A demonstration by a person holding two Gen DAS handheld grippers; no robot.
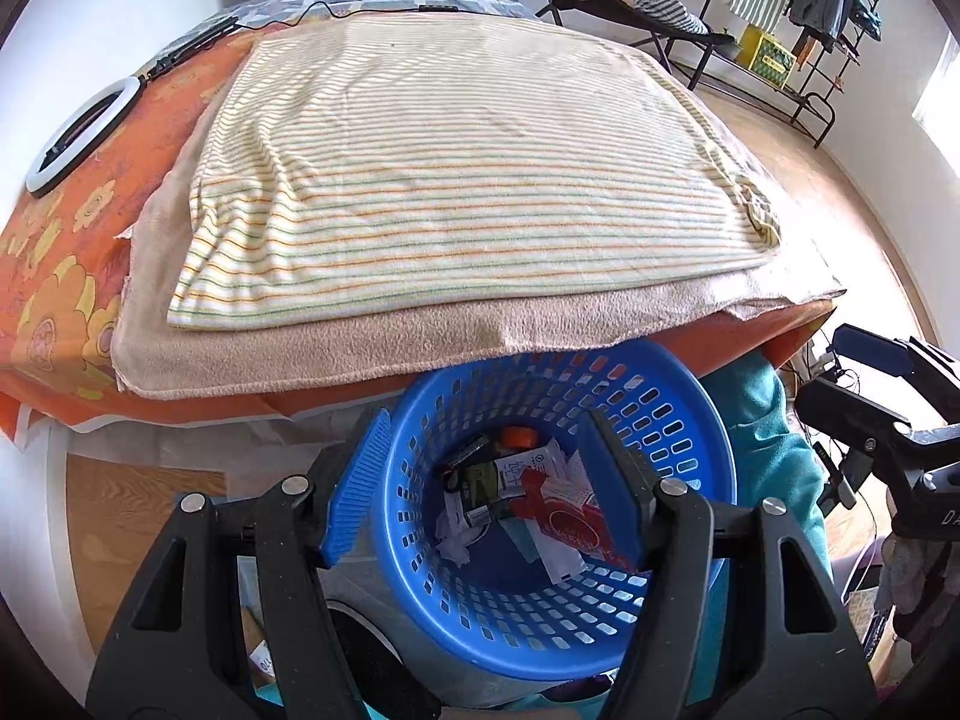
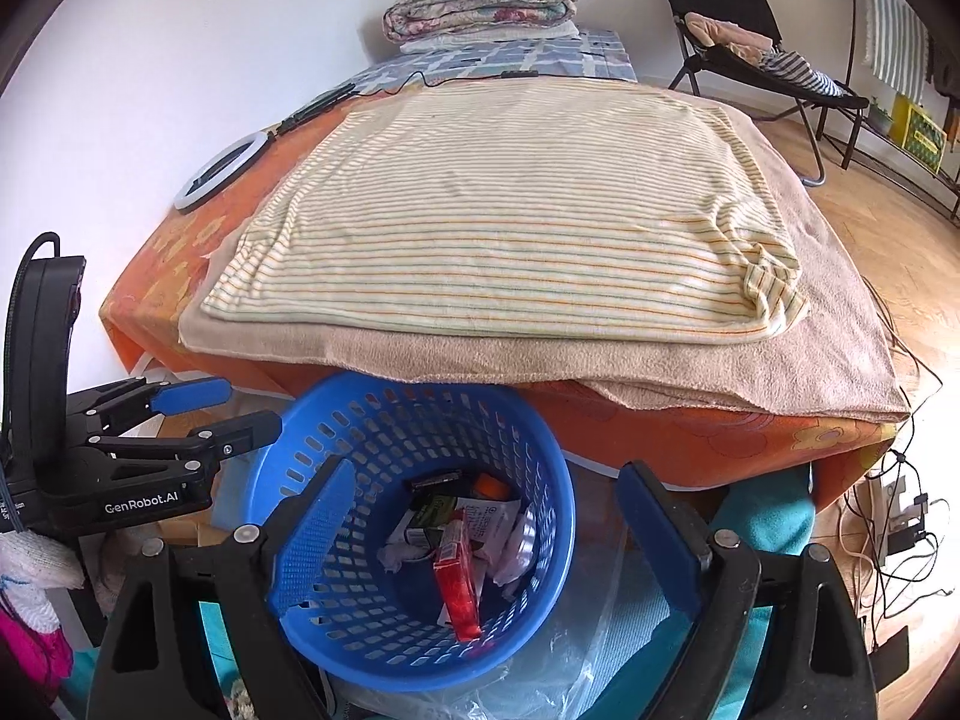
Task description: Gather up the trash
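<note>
A blue perforated plastic basket [image 1: 660, 420] [image 2: 390, 420] stands on the floor against the foot of the bed. Inside it lies trash: a red wrapper [image 1: 570, 522] [image 2: 459, 582], an orange cap [image 1: 519, 437] [image 2: 492, 487], crumpled white paper [image 1: 453, 540] [image 2: 399, 552] and a dark printed packet [image 1: 480, 480] [image 2: 432, 510]. My left gripper [image 1: 486, 480] [image 2: 252, 405] hangs above the basket's left part, open, with nothing between its blue pads. My right gripper [image 2: 489, 540] [image 1: 852, 378] hovers over the basket's right side, wide open and empty.
A bed carries a striped blanket [image 1: 468, 168] [image 2: 510, 210] over a beige one. A ring light [image 1: 84, 132] lies at its left edge. Teal cloth [image 1: 768, 432] and a clear plastic bag [image 2: 570, 660] lie beside the basket. Cables [image 2: 900, 528], a folding chair [image 2: 750, 48] and a clothes rack [image 1: 810, 18] are to the right.
</note>
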